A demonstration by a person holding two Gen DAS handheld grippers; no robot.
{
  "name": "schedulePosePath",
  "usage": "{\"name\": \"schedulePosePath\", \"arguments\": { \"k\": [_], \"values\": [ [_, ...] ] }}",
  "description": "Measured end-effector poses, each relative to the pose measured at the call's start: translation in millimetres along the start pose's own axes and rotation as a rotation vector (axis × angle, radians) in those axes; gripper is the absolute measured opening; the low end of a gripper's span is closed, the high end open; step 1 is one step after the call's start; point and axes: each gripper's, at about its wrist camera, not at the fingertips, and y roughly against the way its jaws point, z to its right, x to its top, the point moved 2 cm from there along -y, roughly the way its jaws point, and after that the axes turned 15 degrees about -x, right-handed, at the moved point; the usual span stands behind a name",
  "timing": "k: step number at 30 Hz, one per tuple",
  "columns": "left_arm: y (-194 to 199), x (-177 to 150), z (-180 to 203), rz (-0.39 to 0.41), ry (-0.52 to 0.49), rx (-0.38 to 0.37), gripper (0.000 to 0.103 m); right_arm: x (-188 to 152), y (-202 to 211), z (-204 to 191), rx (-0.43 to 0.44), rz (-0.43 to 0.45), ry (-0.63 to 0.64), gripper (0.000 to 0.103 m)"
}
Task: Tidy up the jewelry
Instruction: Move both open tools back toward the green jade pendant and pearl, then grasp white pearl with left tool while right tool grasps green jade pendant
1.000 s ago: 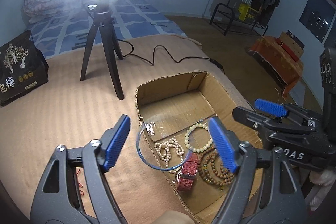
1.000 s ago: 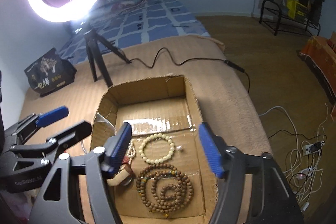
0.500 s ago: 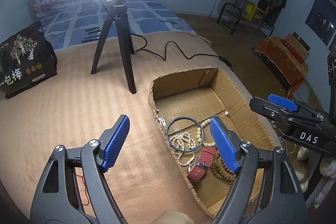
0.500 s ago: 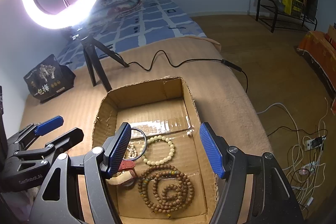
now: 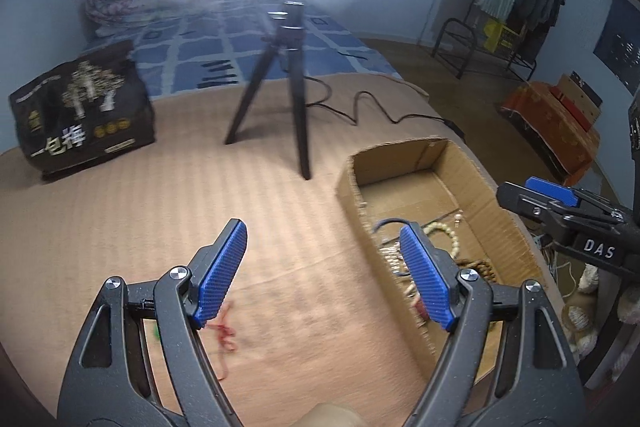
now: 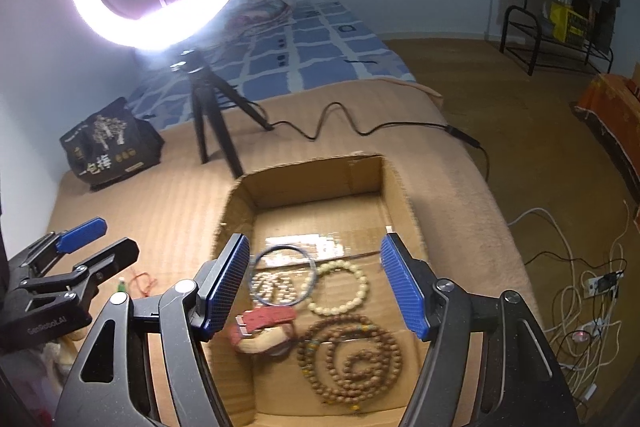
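Both claws, left (image 5: pixel 326 275) and right (image 6: pixel 316 285), wide apart, empty.

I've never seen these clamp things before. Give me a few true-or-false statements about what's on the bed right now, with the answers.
1. The blue bangle lies inside the cardboard box. True.
2. The left gripper is clamped on a bracelet. False: its jaws are open and hold nothing.
3. A red string lies on the blanket outside the box. True.
4. The brown bead necklace hangs over the box wall. False: it lies coiled on the box floor.
5. The right gripper is open above the box. True.
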Motion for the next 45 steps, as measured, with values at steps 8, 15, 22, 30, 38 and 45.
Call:
{"name": "schedulePosePath", "arguments": {
  "k": [8, 15, 22, 30, 38, 45],
  "values": [
    [34, -11, -45, 0.001, 0.019, 0.053, 0.081, -4, 13, -31, 0.043, 0.054, 0.033, 0.074],
    [63, -32, -95, -0.021, 0.049, 0.119, 0.081, -6, 22, -64, 0.046, 0.115, 0.117, 0.079],
    [70, -57, -128, -0.057, 0.087, 0.13, 0.075, -15, 16, -99, 0.102, 0.059, 0.181, 0.079],
    [63, -71, -143, -0.087, 0.111, 0.107, 0.064, -32, 6, -133, 0.157, -0.021, 0.269, 0.079],
    [58, -75, -160, -0.097, 0.156, 0.072, 0.054, -47, -6, -155, 0.205, -0.08, 0.312, 0.079],
    [36, -77, -154, -0.137, 0.132, 0.016, 0.05, -55, -15, -166, 0.238, -0.12, 0.329, 0.062]
  ]
}}
